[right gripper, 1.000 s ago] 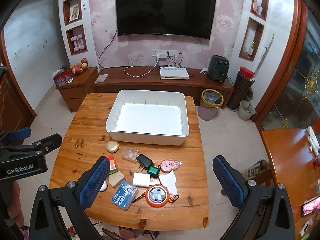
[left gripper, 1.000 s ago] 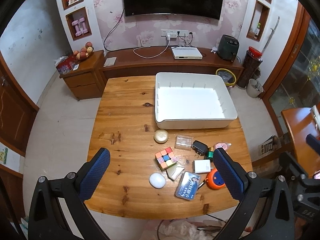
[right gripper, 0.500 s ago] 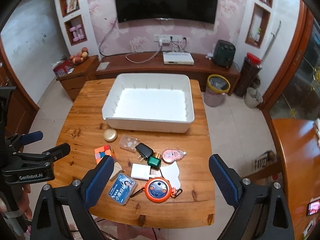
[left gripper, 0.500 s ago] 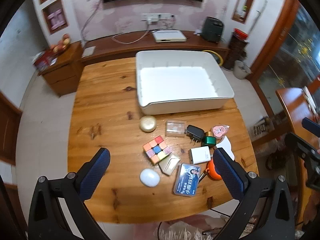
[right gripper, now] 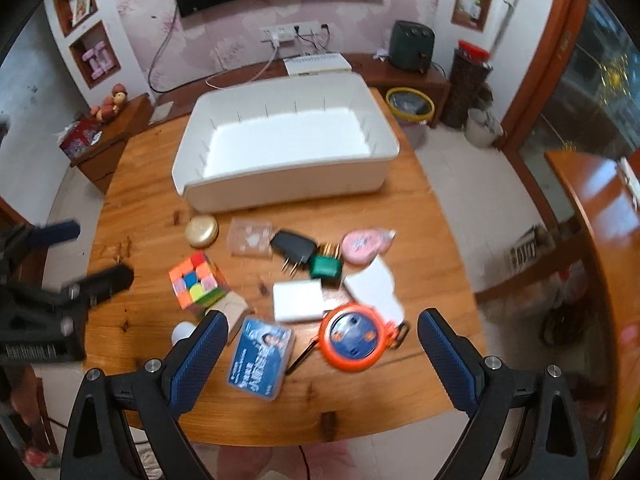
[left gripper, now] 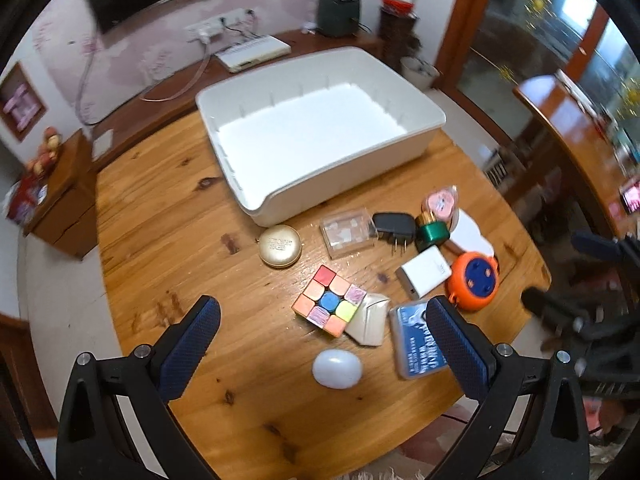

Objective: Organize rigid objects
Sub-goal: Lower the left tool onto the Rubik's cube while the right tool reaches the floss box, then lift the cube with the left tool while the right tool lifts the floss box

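Note:
A white bin (left gripper: 320,136) (right gripper: 288,148) stands empty at the back of the wooden table (left gripper: 168,224). In front lie a colour cube (left gripper: 329,305) (right gripper: 196,284), gold tin (left gripper: 279,245) (right gripper: 202,231), white egg shape (left gripper: 337,369), clear box (left gripper: 347,233), black plug (left gripper: 394,226) (right gripper: 294,249), green item (left gripper: 432,232), white charger (left gripper: 424,276) (right gripper: 298,300), orange reel (left gripper: 474,280) (right gripper: 354,337) and blue card case (left gripper: 418,336) (right gripper: 260,356). My left gripper (left gripper: 320,344) is open above the cube and egg. My right gripper (right gripper: 320,356) is open above the reel and card case.
A pink tape case (right gripper: 362,245) and a white card (right gripper: 374,288) lie at the right of the pile. A low TV cabinet (right gripper: 280,68) stands behind the table, a side cabinet (right gripper: 104,136) to the left, a bin (right gripper: 410,106) to the right.
Both grippers have come lower and closer to the pile of objects, which now looks larger. The left view has swung rightward. Both stay open and empty.

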`<action>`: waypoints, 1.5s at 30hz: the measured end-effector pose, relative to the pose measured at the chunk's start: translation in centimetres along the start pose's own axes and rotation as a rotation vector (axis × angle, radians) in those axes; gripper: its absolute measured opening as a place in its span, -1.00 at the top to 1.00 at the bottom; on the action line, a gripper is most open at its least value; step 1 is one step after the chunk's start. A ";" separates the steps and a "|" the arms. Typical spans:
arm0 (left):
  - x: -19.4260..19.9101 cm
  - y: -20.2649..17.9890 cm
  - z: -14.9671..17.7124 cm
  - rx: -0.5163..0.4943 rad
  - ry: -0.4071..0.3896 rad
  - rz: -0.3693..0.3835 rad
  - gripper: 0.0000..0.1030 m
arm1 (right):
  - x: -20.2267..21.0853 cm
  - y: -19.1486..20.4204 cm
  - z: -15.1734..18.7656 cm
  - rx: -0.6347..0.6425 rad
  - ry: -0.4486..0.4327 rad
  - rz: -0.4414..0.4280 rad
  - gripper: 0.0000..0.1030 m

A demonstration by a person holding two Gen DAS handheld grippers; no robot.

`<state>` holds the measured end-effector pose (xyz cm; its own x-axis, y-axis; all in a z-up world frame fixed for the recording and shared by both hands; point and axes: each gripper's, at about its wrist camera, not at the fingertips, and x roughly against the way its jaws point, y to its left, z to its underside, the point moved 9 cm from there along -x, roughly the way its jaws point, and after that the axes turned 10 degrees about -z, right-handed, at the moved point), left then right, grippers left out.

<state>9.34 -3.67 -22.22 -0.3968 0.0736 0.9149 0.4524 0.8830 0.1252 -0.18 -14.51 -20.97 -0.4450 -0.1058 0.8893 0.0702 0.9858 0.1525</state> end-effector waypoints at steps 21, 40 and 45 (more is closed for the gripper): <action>-10.4 -2.0 3.4 -0.316 0.174 0.065 -0.93 | -9.6 5.3 9.0 -0.140 0.090 -0.049 -0.76; -14.1 -4.2 3.1 -0.425 0.229 0.030 -0.54 | -14.3 4.9 11.0 -0.202 0.145 -0.036 -0.30; -15.6 -3.7 2.9 -0.404 0.283 0.080 -0.46 | -14.9 4.9 10.7 -0.192 0.146 -0.025 -0.29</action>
<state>11.53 -6.77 -38.04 -0.1415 -0.0445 0.9889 0.7679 0.6255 0.1380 -2.75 -6.74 -38.07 -0.3163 -0.1615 0.9348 0.2350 0.9413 0.2421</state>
